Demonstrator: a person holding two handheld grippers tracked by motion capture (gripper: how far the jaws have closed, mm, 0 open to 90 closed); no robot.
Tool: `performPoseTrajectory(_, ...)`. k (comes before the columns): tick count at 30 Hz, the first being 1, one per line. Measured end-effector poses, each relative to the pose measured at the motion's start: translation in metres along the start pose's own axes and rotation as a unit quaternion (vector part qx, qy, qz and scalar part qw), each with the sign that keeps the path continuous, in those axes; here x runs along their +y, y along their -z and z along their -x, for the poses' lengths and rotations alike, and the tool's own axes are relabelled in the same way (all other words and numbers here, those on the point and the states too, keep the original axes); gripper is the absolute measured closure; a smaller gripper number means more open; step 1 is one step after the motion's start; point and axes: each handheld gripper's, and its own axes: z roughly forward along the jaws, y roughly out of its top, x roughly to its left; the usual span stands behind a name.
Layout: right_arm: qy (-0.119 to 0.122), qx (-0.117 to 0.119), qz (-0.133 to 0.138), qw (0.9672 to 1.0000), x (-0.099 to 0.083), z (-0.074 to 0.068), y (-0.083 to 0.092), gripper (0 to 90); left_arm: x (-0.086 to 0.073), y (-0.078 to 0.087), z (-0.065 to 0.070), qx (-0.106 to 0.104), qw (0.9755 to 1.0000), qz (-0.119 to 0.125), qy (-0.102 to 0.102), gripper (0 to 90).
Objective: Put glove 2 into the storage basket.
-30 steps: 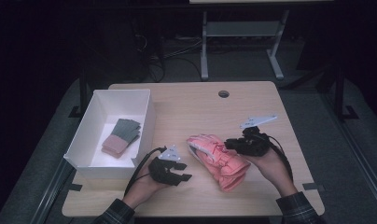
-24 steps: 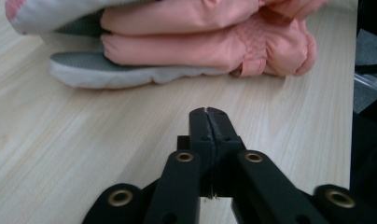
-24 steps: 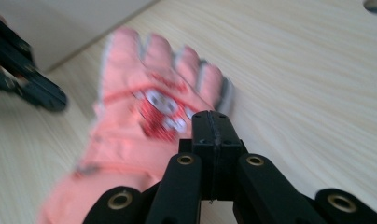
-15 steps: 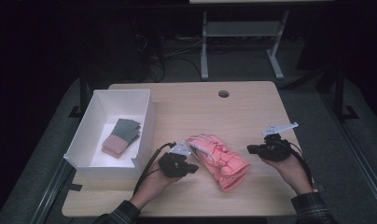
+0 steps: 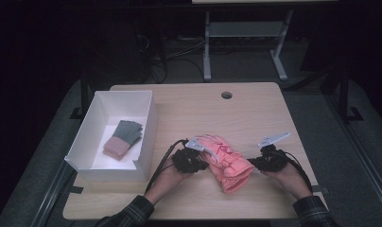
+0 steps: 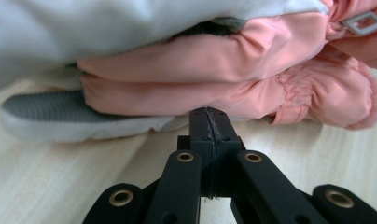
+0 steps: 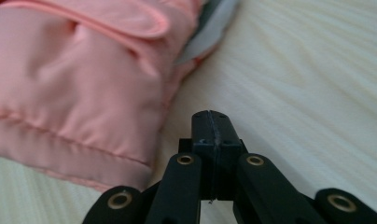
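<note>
High view: the pink gloves (image 5: 225,161) lie stacked at the front middle of the table (image 5: 255,109), the left gripper (image 5: 195,161) at their left edge and the right gripper (image 5: 267,162) just beside their cuff, both with jaws pressed together on nothing. The step looks like readying to lift them toward the white box (image 5: 114,135), which calls for opening the jaws and taking an edge. Bare tabletop lies behind the gloves, and the box's near wall is the obstacle.

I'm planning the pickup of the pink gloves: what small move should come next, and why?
Probably open the left gripper and ease it onto the edge of the pink gloves. Both it and the right gripper have their jaws shut with nothing between them, just short of the gloves on the table, while the white box already holds another pair.
</note>
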Motion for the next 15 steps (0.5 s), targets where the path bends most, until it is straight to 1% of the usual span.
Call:
performPoseTrajectory(2,0.002,0.0,-0.001,1.0,0.0,-0.003,0.0,90.0,0.003,0.0,-0.004,0.003,1.0,-0.004,-0.004,89.6)
performPoseTrajectory(3,0.009,0.004,0.0,1.0,-0.001,-0.004,0.0,90.0,0.004,-0.001,-0.005,0.004,1.0,-0.001,0.001,89.6)
performPoseTrajectory(4,0.01,0.007,-0.001,0.9999,-0.001,-0.008,0.0,90.0,0.004,-0.001,-0.008,0.005,1.0,-0.003,-0.003,89.6)
performPoseTrajectory(5,0.013,0.012,0.002,0.9998,-0.002,-0.01,0.0,90.0,0.005,-0.002,-0.009,0.004,1.0,0.003,0.005,89.6)
performPoseTrajectory(6,0.011,0.016,0.005,0.9998,-0.003,-0.014,0.0,90.0,0.006,-0.001,-0.012,0.003,1.0,-0.004,-0.002,89.6)
performPoseTrajectory(7,0.016,0.021,0.004,0.9996,-0.003,-0.017,0.0,90.0,0.006,-0.002,-0.014,0.002,1.0,0.0,0.0,89.6)
performPoseTrajectory(8,0.019,0.025,0.003,0.9995,-0.004,-0.021,-0.001,90.0,0.007,-0.002,-0.015,0.001,1.0,0.002,0.005,89.6)
performPoseTrajectory(9,0.02,0.03,-0.001,0.9994,-0.004,-0.026,-0.003,90.0,0.007,-0.002,-0.017,-0.001,1.0,0.002,0.002,89.6)
performPoseTrajectory(10,0.025,0.037,-0.002,0.999,-0.005,-0.03,-0.005,90.0,0.007,-0.002,-0.018,-0.002,1.0,0.003,0.006,89.6)
performPoseTrajectory(11,0.031,0.041,-0.006,0.9987,-0.005,-0.034,-0.007,90.0,0.007,-0.002,-0.019,-0.005,1.0,-0.002,0.001,89.6)
performPoseTrajectory(12,0.036,0.047,-0.007,0.9982,-0.005,-0.039,-0.009,90.0,0.007,-0.002,-0.02,-0.008,1.0,0.004,0.005,89.6)
performPoseTrajectory(13,0.043,0.052,-0.011,0.9976,-0.005,-0.044,-0.012,90.0,0.007,-0.002,-0.02,-0.008,0.9999,0.003,0.006,89.6)
performPoseTrajectory(15,0.05,0.062,-0.013,0.9968,-0.005,-0.052,-0.015,90.0,0.007,-0.001,-0.02,-0.012,0.9999,0.002,0.004,89.6)
